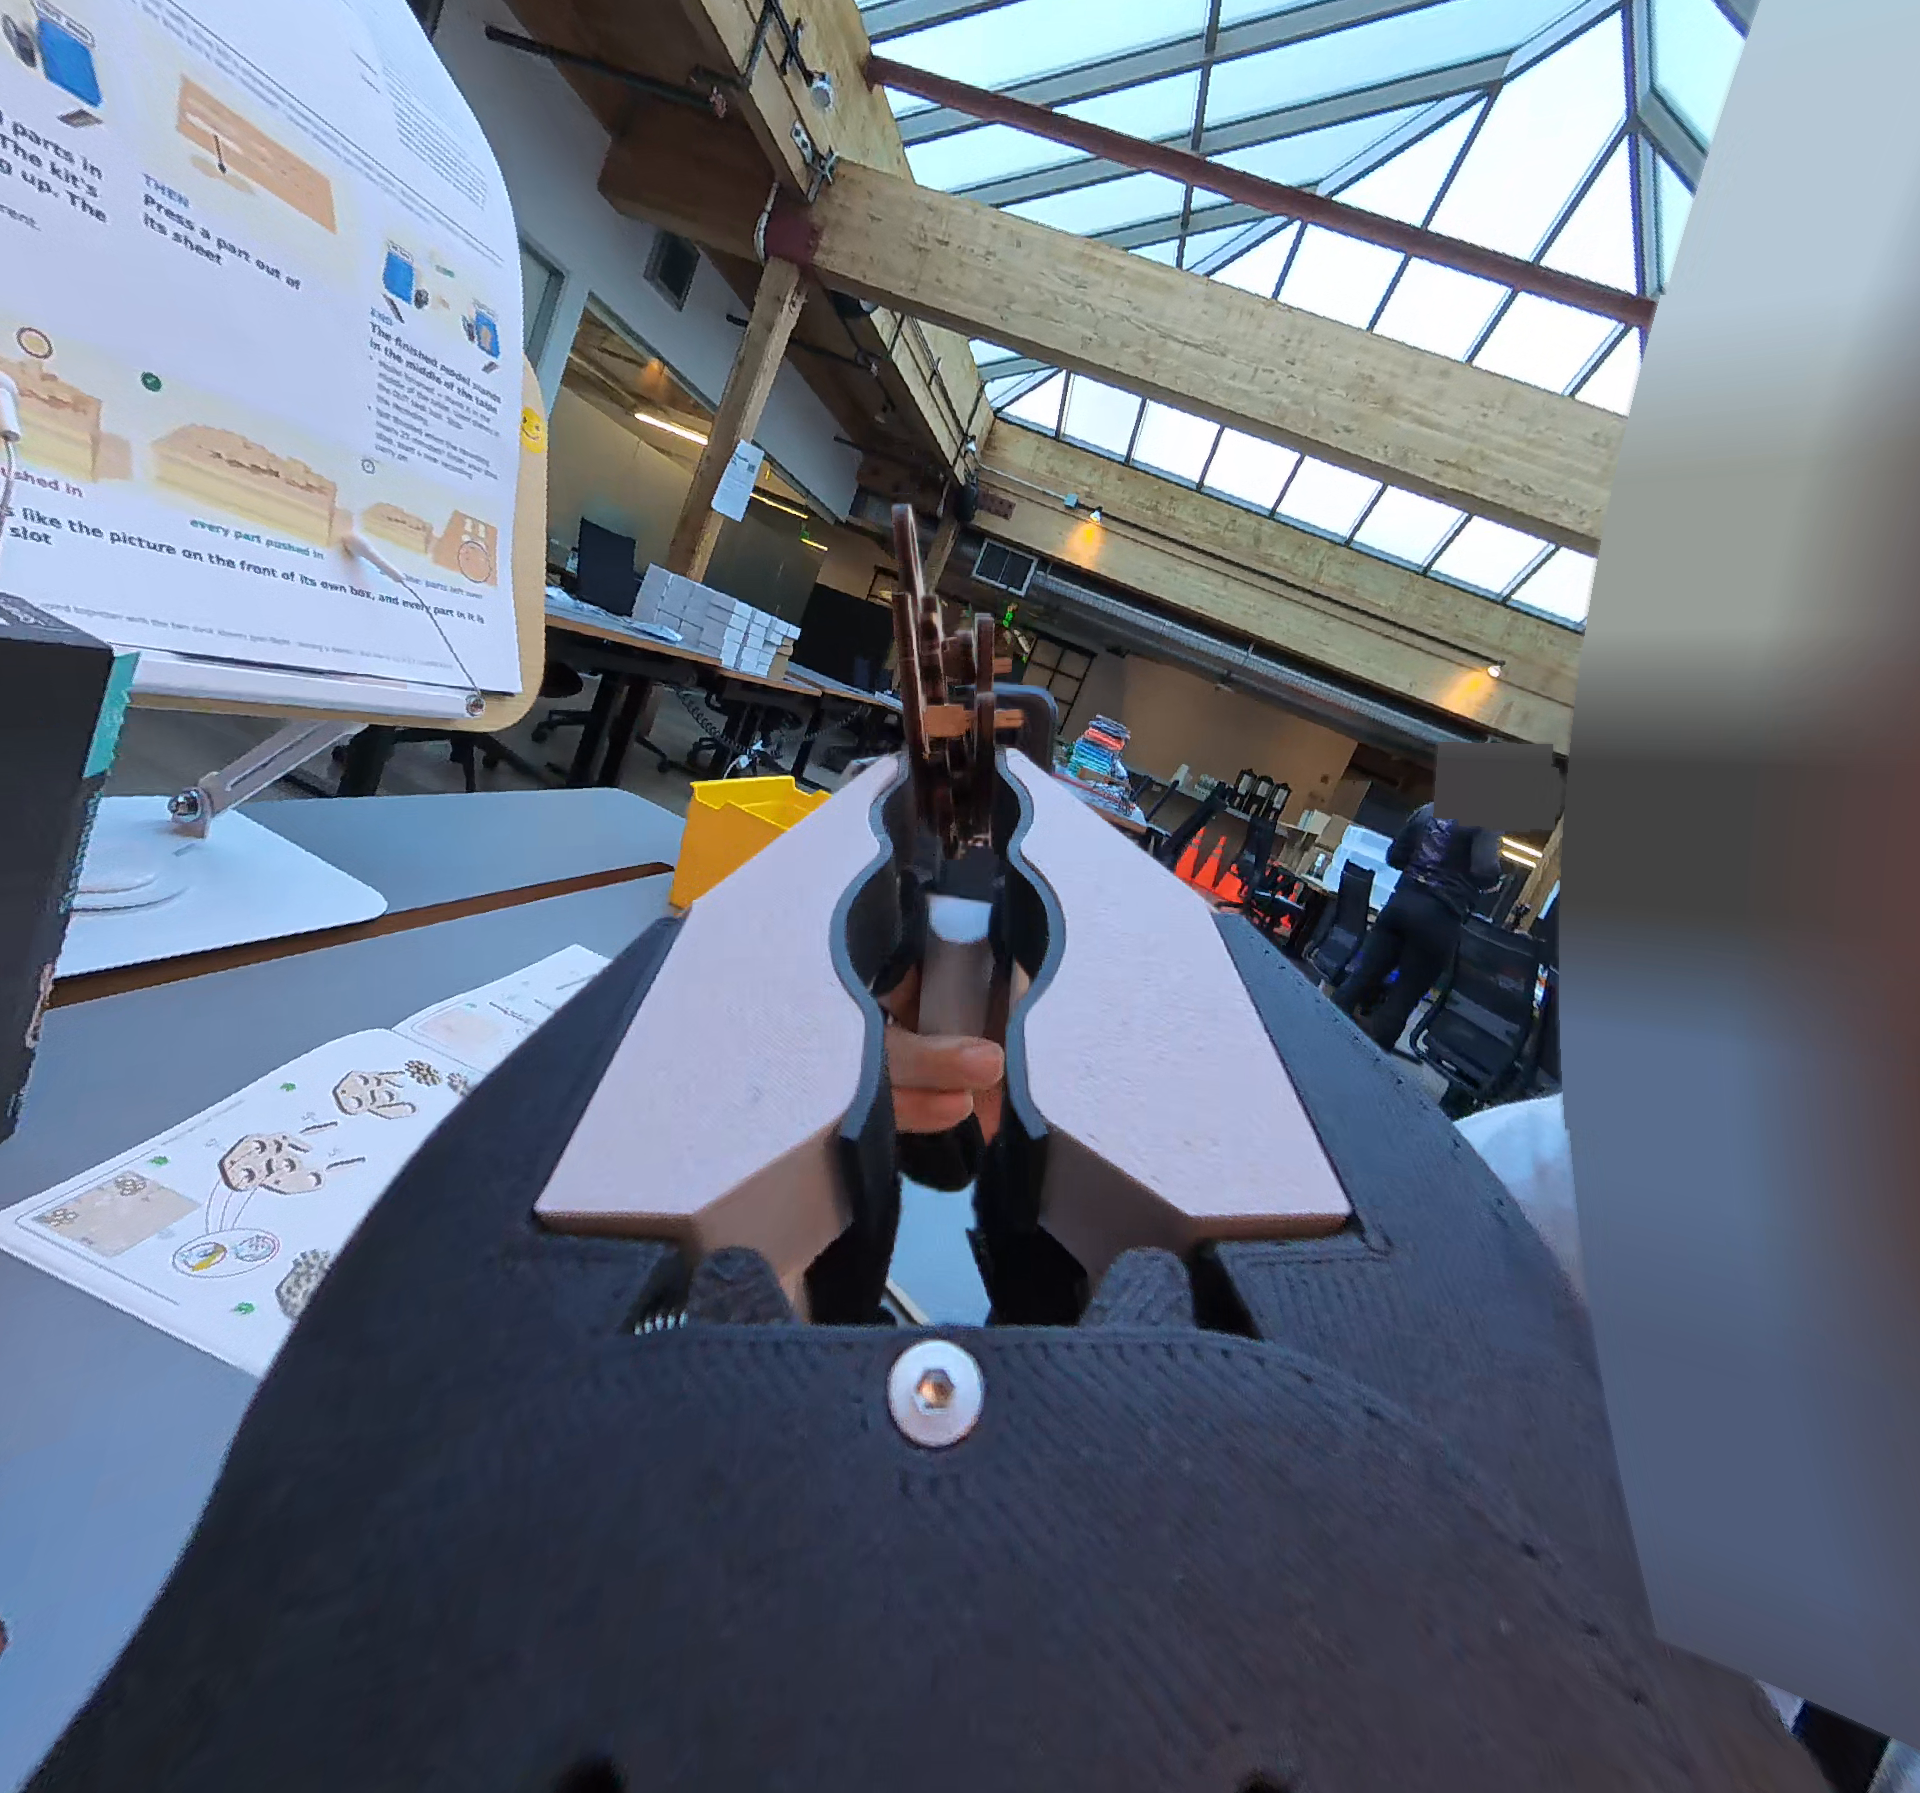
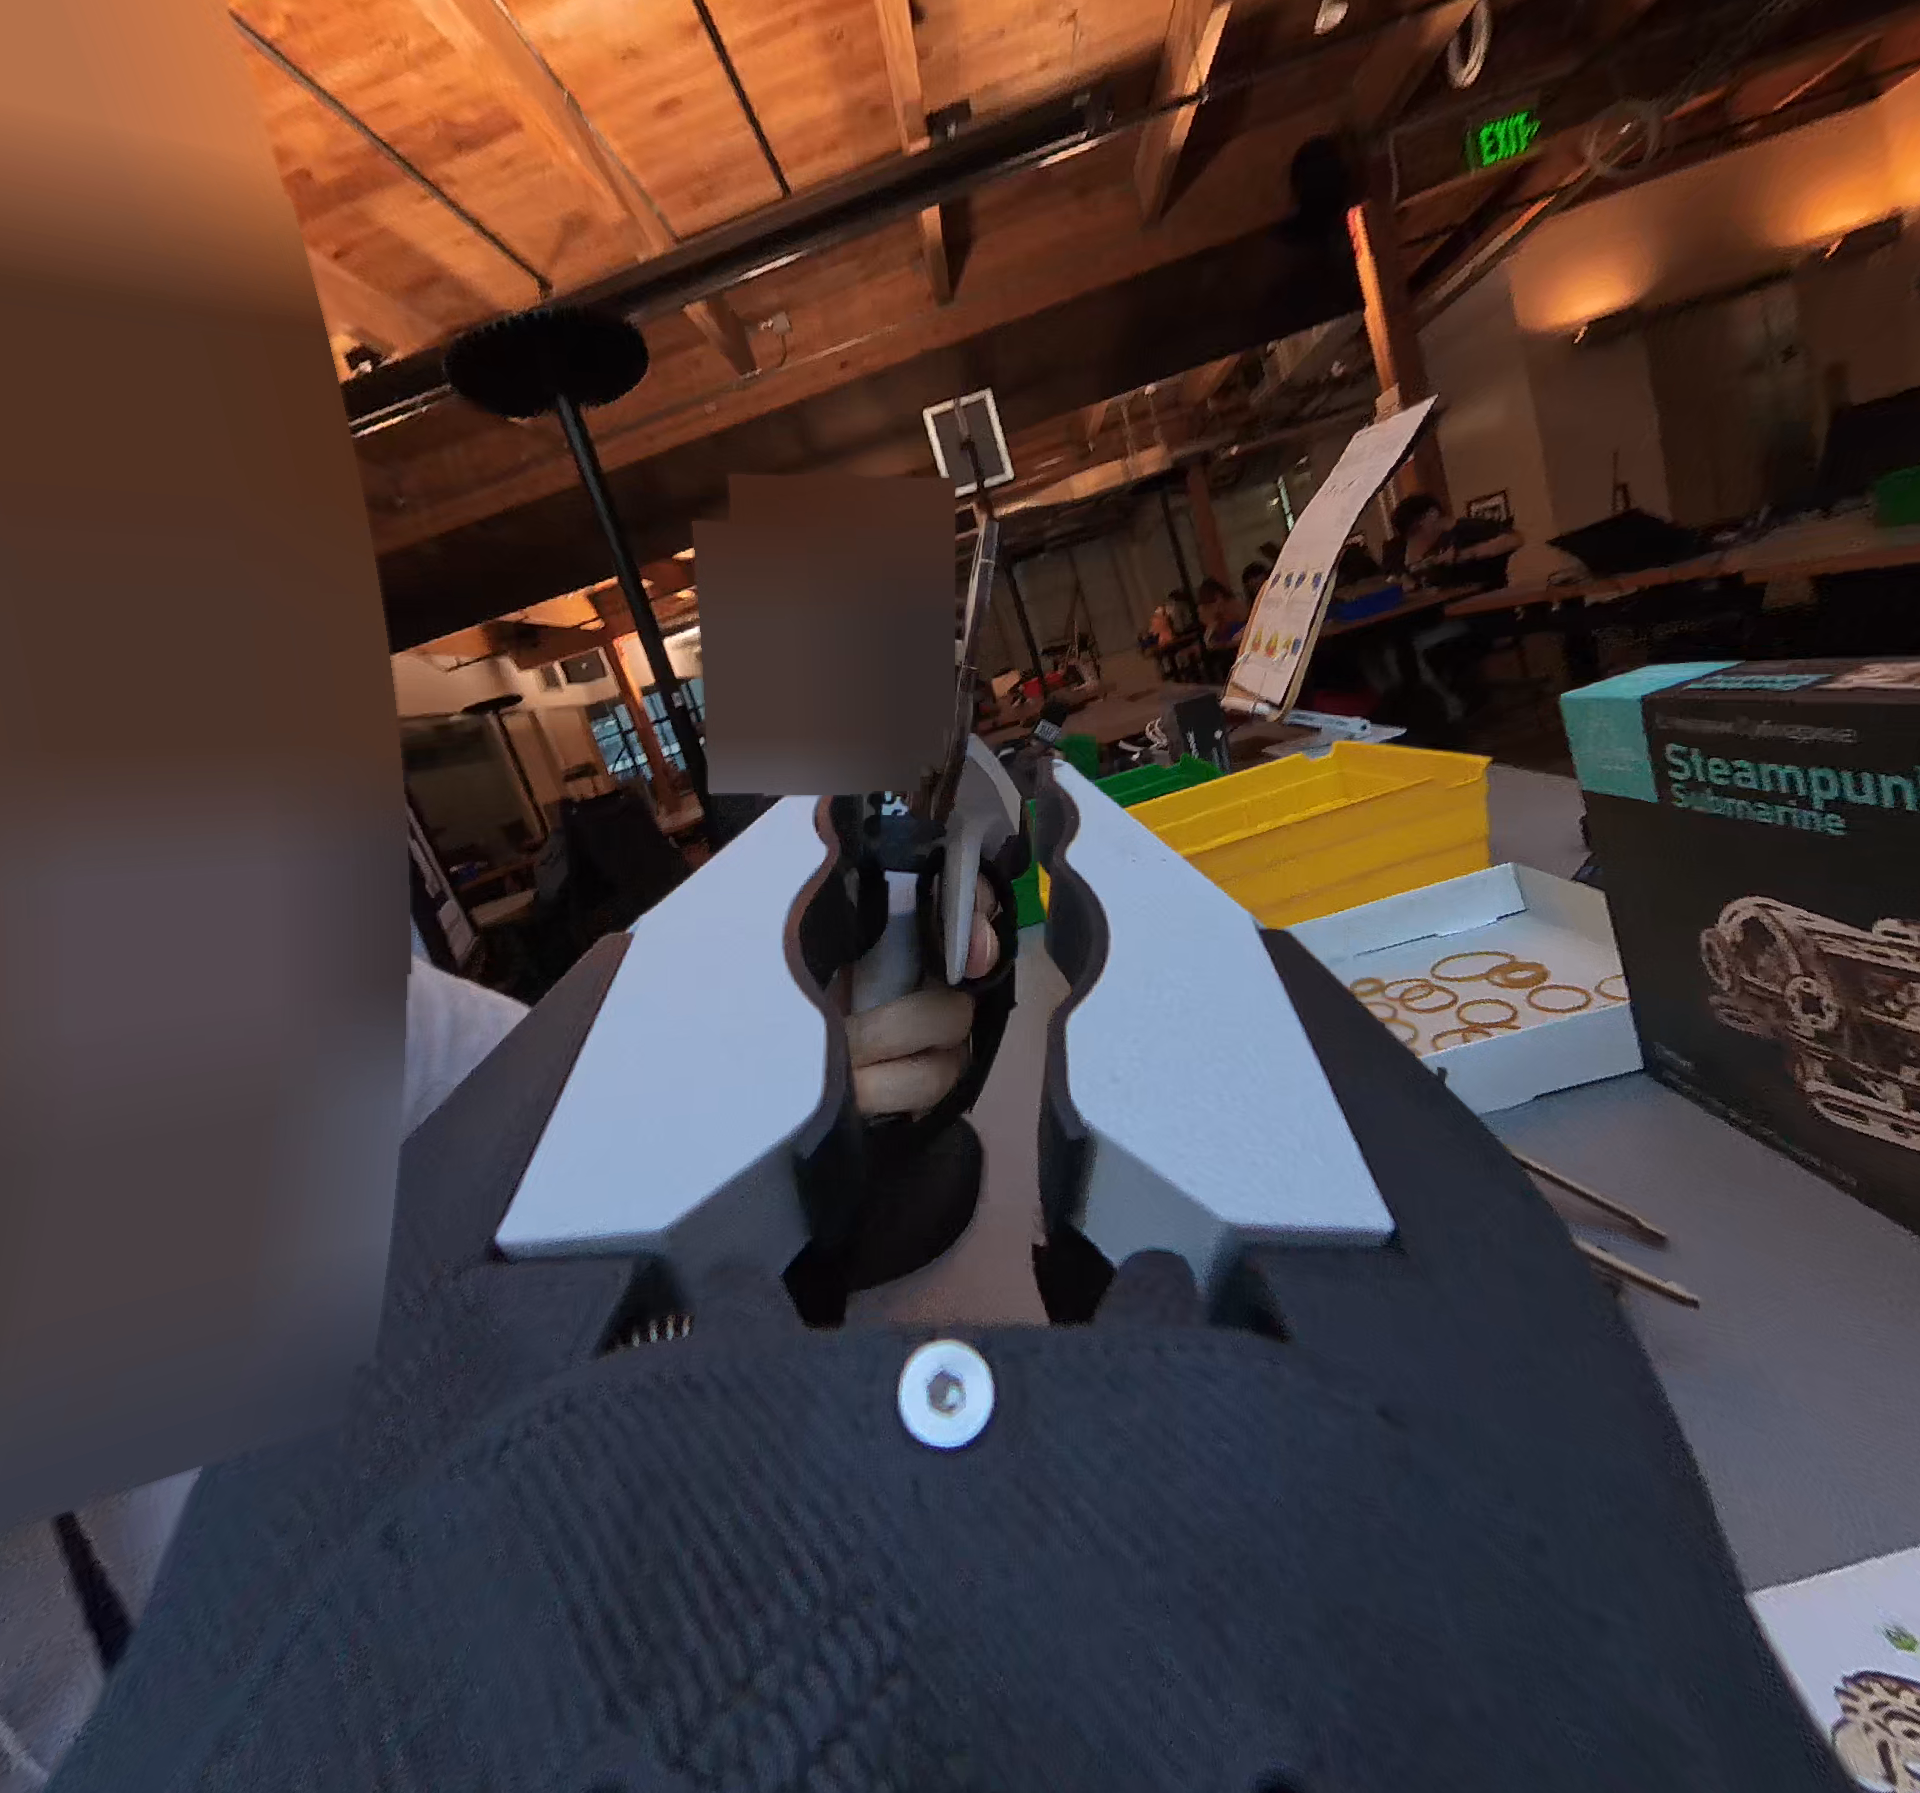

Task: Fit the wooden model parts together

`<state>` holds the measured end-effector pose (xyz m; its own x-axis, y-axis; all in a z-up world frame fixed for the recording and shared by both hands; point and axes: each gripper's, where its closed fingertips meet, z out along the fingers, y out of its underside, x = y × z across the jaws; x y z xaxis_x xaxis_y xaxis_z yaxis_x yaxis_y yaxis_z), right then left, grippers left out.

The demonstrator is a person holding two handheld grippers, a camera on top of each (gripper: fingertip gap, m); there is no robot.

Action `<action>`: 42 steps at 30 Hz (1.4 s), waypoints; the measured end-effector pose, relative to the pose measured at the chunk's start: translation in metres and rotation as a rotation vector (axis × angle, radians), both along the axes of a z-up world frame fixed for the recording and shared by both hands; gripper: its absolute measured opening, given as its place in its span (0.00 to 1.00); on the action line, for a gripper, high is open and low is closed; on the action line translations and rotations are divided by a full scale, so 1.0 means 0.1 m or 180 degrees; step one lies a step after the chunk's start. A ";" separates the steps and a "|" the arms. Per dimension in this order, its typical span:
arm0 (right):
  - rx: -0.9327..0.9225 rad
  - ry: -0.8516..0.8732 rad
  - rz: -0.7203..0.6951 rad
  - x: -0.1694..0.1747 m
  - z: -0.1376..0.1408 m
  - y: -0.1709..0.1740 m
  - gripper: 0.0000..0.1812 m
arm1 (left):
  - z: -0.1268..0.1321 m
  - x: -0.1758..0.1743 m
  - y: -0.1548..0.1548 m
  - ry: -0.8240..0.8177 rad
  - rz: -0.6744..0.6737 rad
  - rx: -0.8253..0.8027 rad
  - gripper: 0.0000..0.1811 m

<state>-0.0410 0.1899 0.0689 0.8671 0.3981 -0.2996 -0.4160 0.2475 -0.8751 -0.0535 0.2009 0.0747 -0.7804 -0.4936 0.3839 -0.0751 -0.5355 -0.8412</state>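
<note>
A grey table [image 1: 436, 850] sits low in both frames, under timber beams and a skylight [image 1: 1299, 143]. A yellow bin [image 2: 1340, 829] and a dark model box [image 2: 1766, 912] sit at right. At centre frame, the left gripper [image 1: 951, 787] pinches a dark-brown wooden model assembly [image 1: 940, 663], seen edge-on, upright. The right gripper [image 2: 940, 808] is parted, beside a thin wooden piece [image 2: 977, 600].
</note>
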 end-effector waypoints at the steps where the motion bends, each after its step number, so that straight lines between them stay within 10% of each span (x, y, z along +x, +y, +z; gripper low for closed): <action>1: -0.0127 0.0018 0.0077 0.00 -0.01 0.02 0.17 | -0.01 0.00 -0.01 0.0017 -0.0027 0.0005 0.06; 34: 0.0169 0.0502 0.0228 -0.14 -0.17 0.13 0.06 | -0.14 0.03 -0.08 -0.0050 -0.0160 0.0027 0.06; 42: -0.0001 -0.0621 -0.0005 0.14 0.00 -0.16 0.22 | -0.34 0.06 -0.06 0.0072 -0.0487 0.0772 0.06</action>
<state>-0.0266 0.1737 0.0690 0.9093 0.3967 -0.1259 -0.2382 0.2478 -0.9391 -0.0476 0.1945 0.0404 -0.8454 -0.4504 0.2871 -0.1597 -0.2998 -0.9406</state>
